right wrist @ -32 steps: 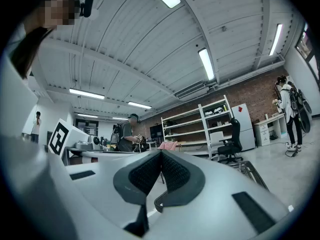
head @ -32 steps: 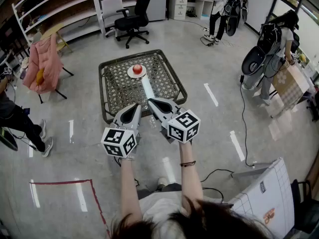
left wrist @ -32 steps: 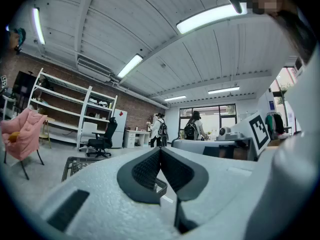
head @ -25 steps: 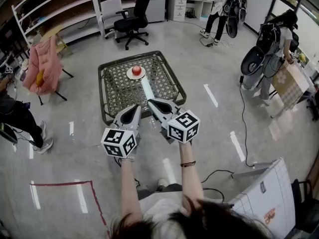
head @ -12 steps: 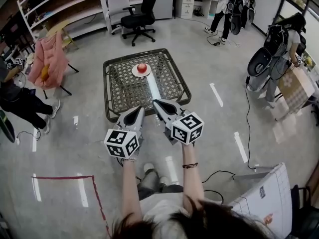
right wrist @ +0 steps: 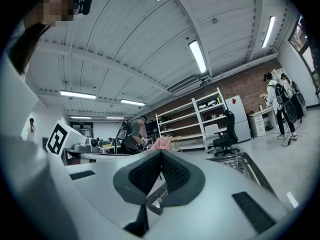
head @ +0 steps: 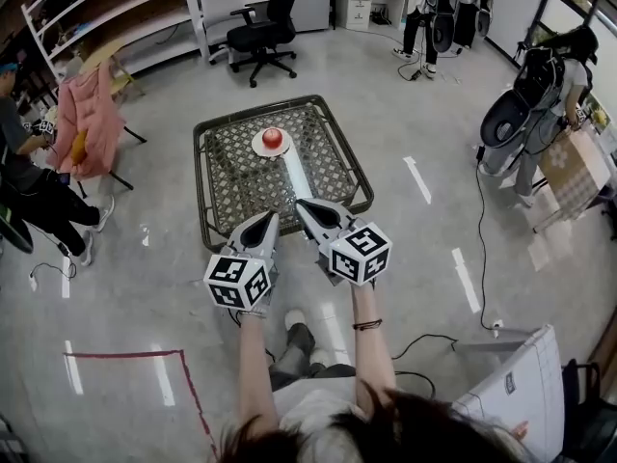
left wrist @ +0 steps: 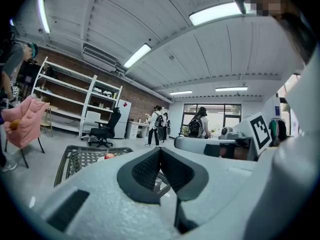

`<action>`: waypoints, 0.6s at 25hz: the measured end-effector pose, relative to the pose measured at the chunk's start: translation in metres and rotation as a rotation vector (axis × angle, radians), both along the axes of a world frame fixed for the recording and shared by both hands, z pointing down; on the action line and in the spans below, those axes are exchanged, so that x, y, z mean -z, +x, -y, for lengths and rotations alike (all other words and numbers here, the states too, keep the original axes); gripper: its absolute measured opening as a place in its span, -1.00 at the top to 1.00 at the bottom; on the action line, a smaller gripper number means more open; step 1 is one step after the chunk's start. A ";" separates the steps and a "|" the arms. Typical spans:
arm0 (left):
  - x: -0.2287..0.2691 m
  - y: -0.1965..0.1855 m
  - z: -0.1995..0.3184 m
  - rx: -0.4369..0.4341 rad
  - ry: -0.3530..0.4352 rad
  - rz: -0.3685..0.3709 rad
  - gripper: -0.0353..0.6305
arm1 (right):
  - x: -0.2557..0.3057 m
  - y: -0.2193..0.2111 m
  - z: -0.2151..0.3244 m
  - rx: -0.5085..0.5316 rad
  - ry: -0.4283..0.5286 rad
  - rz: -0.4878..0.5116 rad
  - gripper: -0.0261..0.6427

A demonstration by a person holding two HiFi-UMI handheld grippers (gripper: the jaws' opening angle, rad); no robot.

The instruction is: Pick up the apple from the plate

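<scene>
Your target, the apple (head: 272, 137), sits on a small white plate (head: 258, 149) toward the far side of the low woven tabletop (head: 236, 181), well apart from both of your tools. You hold the left gripper (head: 267, 218) and the right gripper (head: 303, 204) side by side over the floor just short of the tabletop's near edge, both pointing roughly level toward the apple. On each, the jaws are pressed together with nothing between them, so you will have to spread one pair before you reach the fruit.

Expect the apple to be firm and fairly solid in weight for its size, with a smooth, rounded skin that can slide out of a shallow pinch. Your best hold is probably across its widest middle, one jaw on each side, low enough that the pads wrap past the bulge rather than nipping the top near the stem. Squeeze firmly but not hard, since the flesh bruises. The plate looks light and may shift if you nudge it, so come in from above its rim
</scene>
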State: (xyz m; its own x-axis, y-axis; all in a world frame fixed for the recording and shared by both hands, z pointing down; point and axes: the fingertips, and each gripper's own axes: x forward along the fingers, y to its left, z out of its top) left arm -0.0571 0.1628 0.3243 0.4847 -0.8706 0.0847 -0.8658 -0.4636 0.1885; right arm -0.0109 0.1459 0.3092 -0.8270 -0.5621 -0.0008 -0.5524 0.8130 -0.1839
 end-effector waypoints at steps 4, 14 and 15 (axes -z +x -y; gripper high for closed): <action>-0.002 -0.009 0.033 -0.007 -0.006 -0.007 0.87 | -0.005 -0.007 0.031 -0.006 -0.014 0.002 0.89; -0.008 -0.025 0.103 -0.033 -0.027 -0.005 0.87 | -0.019 -0.022 0.098 -0.049 -0.054 -0.031 0.89; -0.009 -0.026 0.109 -0.034 -0.027 -0.005 0.87 | -0.020 -0.023 0.104 -0.055 -0.056 -0.037 0.89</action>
State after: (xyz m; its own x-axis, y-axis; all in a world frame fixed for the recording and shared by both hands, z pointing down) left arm -0.0827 0.0534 0.3332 0.5145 -0.8510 0.1053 -0.8485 -0.4875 0.2060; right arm -0.0337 0.0415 0.3293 -0.7937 -0.6051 0.0620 -0.6034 0.7702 -0.2067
